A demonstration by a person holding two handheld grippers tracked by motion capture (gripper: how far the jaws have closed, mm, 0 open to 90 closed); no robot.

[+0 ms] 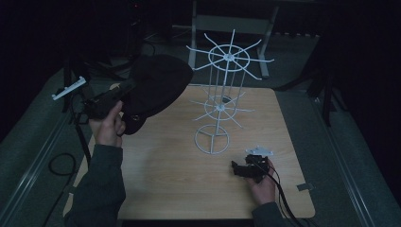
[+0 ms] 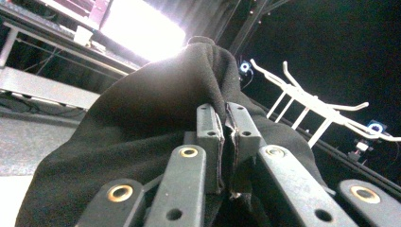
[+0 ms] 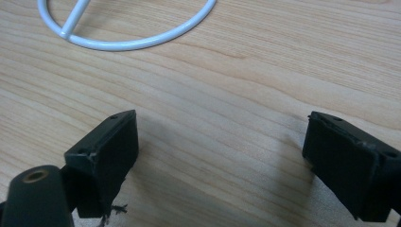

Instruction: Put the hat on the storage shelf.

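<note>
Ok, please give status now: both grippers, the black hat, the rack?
Left gripper shut on black hat, held up beside white wire rack. Right gripper open, empty, low over table. Nothing between hat and rack.

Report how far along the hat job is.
Done: the left gripper is shut on the black hat and holds it up off the table. In hand: the hat hangs beside the white wire rack. Left: probably hanging it on a prong. The right gripper rests open.

White wire rack (image 1: 222, 101) upright on wooden table (image 1: 165, 179)
</note>
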